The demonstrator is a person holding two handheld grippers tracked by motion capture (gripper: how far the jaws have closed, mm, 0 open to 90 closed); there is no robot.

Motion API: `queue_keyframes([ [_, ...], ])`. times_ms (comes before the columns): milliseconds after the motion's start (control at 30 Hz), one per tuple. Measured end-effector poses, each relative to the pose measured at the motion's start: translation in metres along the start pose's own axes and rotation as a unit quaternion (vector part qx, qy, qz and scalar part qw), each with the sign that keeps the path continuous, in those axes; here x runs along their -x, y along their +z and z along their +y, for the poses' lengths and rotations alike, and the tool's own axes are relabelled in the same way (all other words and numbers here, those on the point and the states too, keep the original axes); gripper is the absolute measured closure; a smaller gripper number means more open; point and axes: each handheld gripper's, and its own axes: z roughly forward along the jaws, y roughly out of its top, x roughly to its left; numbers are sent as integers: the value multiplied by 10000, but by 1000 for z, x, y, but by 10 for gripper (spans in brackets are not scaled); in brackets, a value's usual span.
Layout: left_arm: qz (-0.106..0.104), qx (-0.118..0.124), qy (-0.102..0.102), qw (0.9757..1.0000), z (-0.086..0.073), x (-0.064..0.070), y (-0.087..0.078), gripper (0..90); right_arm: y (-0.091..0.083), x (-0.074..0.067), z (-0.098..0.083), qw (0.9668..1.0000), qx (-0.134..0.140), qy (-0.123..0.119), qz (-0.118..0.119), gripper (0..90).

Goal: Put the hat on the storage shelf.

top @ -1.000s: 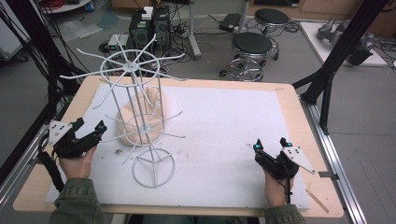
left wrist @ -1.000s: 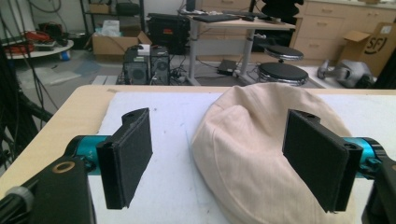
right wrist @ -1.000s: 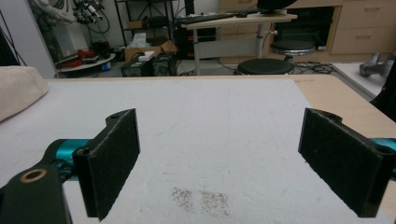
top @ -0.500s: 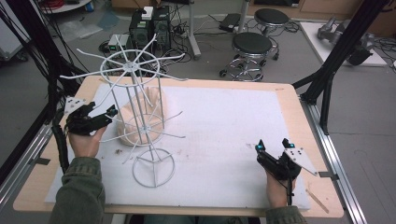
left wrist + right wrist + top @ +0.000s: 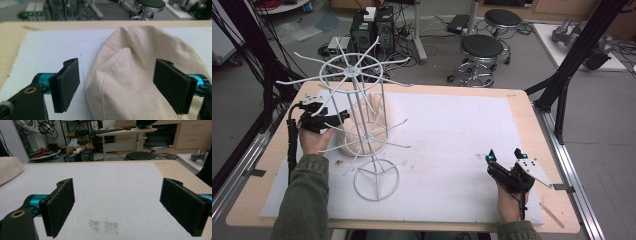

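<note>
The left gripper (image 5: pixel 116 85), jaws spread wide, is straddling the cream cap (image 5: pixel 140 82) beside the wire rack (image 5: pixel 362 125); it should be closing squarely on the crown.

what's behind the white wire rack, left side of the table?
A beige cloth hat lies on the white mat behind the wire rack. The left hand-held gripper reaches it, jaws open. Rack wires cross the hat; its underside is hidden.

It is a lab, with computers (image 5: pixel 373 31), stools (image 5: pixel 482 47), cables and a desk (image 5: pixel 125 131).
</note>
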Motion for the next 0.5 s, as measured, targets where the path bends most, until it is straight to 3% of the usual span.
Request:
queue_keyframes([
  [100,-2,-129,-90,9999,-2,-1,5,220,-1,0,0,10000,0,1,5,118],
  [133,32,-325,-160,9993,-4,-2,10,220,-1,0,0,10000,-2,-6,1,118],
  [200,115,-460,-175,9987,-5,-2,14,203,0,0,0,10000,-3,2,15,118],
  [267,167,-469,-188,9986,-5,-2,15,193,0,0,0,10000,-11,-15,22,118],
  [300,220,-636,-286,9973,-6,-2,18,193,0,0,0,10000,-17,1,27,118],
  [367,238,-725,-353,9965,-8,-2,20,193,0,0,0,10000,-9,2,26,118],
  [433,407,-926,-409,9940,-10,-1,24,188,0,0,0,10000,-9,8,36,118],
  [500,466,-1060,-324,9927,-13,3,30,188,1,0,-1,10000,-58,9,37,118],
])
